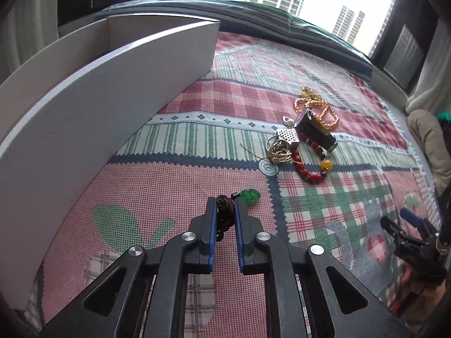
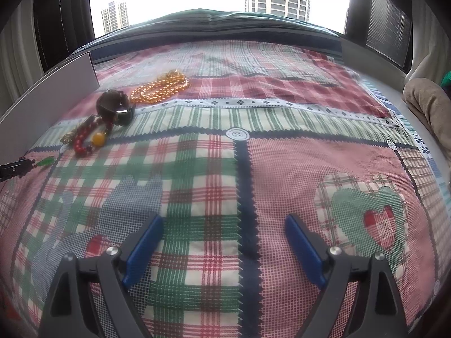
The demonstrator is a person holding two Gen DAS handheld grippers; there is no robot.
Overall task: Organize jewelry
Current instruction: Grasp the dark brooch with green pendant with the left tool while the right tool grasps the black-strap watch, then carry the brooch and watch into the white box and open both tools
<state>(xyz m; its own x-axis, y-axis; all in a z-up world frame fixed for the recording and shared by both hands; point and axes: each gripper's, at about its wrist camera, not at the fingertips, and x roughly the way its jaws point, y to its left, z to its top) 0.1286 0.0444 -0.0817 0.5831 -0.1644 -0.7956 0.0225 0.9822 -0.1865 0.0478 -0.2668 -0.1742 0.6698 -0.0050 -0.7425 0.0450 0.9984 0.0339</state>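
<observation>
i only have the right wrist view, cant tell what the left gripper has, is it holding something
Observer: Yes. The left gripper is shut on a dark braided cord, with a green pendant sticking out past the fingertips.
Operator: ok and is there anything under the watch that i cant see
Observer: A silver perforated square piece lies against the watch, beside a tangle of thin wire rings.
Operator: where is the box from there
Observer: The white box stands to the left of the gripper, its long wall running alongside the pink patch of the cloth.
</observation>
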